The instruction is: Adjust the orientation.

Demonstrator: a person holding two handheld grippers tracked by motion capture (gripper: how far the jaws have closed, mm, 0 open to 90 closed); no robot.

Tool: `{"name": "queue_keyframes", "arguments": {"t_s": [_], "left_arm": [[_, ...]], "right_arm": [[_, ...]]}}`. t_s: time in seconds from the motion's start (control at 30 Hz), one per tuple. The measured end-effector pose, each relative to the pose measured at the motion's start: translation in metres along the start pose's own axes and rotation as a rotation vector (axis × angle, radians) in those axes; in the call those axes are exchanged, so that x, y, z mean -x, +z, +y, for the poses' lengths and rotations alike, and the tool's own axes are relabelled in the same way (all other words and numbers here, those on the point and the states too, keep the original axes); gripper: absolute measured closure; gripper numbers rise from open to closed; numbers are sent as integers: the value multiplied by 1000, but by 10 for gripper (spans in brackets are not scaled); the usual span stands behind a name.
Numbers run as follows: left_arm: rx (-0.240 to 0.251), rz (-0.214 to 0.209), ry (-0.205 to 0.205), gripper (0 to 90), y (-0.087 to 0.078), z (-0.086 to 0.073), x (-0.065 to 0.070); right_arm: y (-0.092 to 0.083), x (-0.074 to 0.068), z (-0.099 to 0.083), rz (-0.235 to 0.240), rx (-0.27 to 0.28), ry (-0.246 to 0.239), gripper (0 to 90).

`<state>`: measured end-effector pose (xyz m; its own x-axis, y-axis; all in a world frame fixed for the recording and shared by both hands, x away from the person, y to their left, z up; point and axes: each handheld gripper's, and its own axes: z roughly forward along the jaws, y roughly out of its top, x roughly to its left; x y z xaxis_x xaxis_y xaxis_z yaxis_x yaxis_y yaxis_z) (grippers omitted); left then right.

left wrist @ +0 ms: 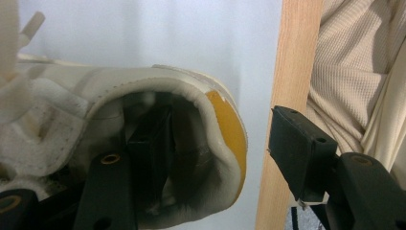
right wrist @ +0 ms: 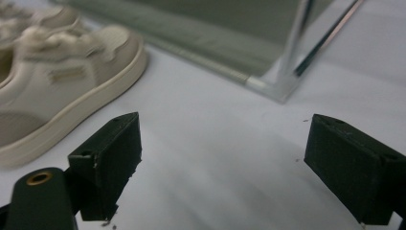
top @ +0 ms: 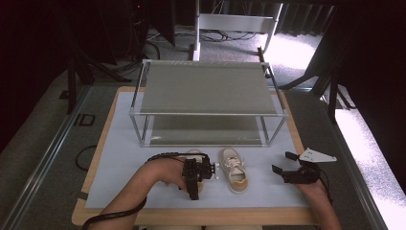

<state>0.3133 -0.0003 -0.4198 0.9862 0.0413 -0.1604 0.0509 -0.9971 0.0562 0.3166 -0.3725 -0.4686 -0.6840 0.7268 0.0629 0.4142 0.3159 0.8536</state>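
Dim dark surround, window glare at right, soft blurred close-ups.

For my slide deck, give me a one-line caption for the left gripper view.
Left gripper jaws open astride a cream shoe's heel, one jaw inside, one outside.

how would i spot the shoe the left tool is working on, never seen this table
Start at the two-tier metal shoe rack at the back of the white mat. Two cream sneakers lie side by side in front of it. Yours is the left shoe, mostly hidden under the left tool, one jaw inside its mustard-patched heel collar; the right shoe lies untouched.
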Motion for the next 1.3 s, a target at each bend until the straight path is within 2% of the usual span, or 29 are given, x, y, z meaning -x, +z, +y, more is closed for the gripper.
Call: {"name": "queue_keyframes", "arguments": {"t_s": [0.17, 0.33, 0.53, 0.67, 0.8, 0.93, 1.0, 1.07, 1.13, 1.2, 1.3], "left_arm": [[-9, 2, -1, 425, 0, 1, 0], [-9, -5, -11, 426, 0, 1, 0], [-20, -5, -12, 427, -1, 2, 0], [-18, -5, -13, 427, -2, 3, 0], [-18, -8, -12, 427, -3, 3, 0], [-17, -10, -16, 428, -3, 3, 0], [-18, -12, -17, 427, -3, 3, 1], [-19, -12, -18, 427, -3, 2, 1], [-20, -12, -20, 427, -2, 2, 0], [-19, -13, -21, 427, -2, 2, 0], [-21, -14, -22, 427, -1, 2, 0]], "right_arm": [[-5, -5, 12, 63, -141, -97, 125], [-10, -11, 29, 69, -288, -207, 134], [-7, -24, 44, 88, -525, -349, 134], [-3, -33, 50, 103, -655, -424, 134], [1, -40, 58, 107, -725, -478, 134], [3, -47, 65, 119, -756, -522, 142], [8, -53, 70, 154, -834, -559, 153], [13, -58, 70, 153, -914, -594, 155], [17, -63, 70, 152, -960, -619, 155], [19, -69, 74, 148, -975, -641, 155], [19, -76, 82, 165, -949, -664, 156]]}}
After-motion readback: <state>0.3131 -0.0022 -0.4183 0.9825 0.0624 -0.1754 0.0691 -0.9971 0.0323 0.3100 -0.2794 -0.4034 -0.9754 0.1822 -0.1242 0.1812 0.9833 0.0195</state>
